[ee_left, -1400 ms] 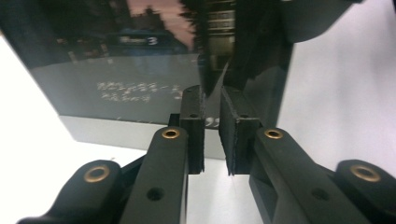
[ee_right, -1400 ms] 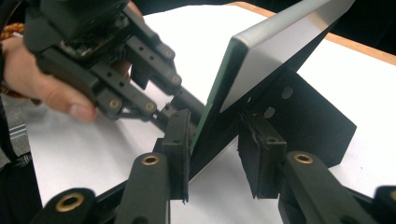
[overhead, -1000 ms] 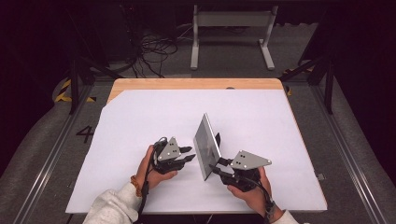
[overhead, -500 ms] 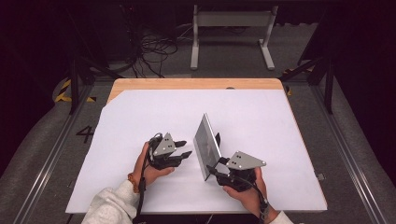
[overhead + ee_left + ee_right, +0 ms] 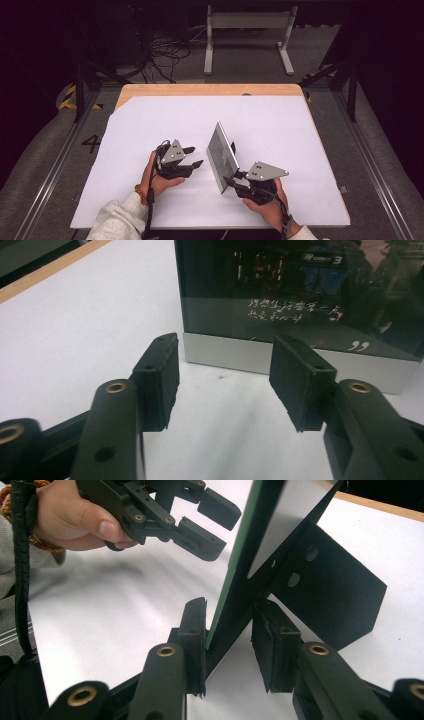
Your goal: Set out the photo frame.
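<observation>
While right gripper [image 5: 229, 630] clamps photo frame [image 5: 222, 156] edge; left gripper [image 5: 224, 377] just opening, empty | writing: "3"

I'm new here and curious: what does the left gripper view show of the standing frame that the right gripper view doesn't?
Left gripper view: the dark glossy picture frame's front, with white handwriting and a silver bottom strip, beyond the left gripper's jaws, which have just been opening with nothing between them. Right gripper view: the frame's green edge, pale back and black perforated stand, with the right gripper's jaws, which have just been closing, clamped on its bottom corner. Both: the frame upright on the white table.
</observation>
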Motion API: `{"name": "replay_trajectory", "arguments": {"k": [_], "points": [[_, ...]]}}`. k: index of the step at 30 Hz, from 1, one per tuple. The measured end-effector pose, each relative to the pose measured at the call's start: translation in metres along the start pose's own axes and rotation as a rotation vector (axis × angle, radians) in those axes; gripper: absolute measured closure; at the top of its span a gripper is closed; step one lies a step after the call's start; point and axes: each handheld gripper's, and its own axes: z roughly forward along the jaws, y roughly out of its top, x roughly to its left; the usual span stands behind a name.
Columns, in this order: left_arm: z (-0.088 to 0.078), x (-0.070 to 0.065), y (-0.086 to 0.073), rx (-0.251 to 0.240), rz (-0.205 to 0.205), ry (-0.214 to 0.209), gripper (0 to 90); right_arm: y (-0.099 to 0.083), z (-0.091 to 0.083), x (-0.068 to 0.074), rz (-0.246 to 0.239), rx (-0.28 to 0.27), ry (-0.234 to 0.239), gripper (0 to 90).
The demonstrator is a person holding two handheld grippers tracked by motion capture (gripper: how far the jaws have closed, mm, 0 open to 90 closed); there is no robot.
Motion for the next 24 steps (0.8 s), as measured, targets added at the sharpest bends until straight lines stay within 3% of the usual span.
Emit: {"name": "replay_trajectory", "arguments": {"k": [7, 19, 24], "points": [[0.005, 0.001, 0.000, 0.015, 0.012, -0.011, 39.7, 0.000, -0.006, -0.007, -0.015, 0.018, 0.015, 70.4], [0.022, 0.007, 0.005, 0.031, 0.023, -0.083, 27.3, -0.004, -0.018, -0.014, -0.028, 0.036, 0.005, 74.1], [0.027, 0.010, 0.009, 0.028, -0.005, -0.124, 21.1, -0.006, -0.018, -0.011, -0.024, 0.032, -0.009, 71.3]]}}
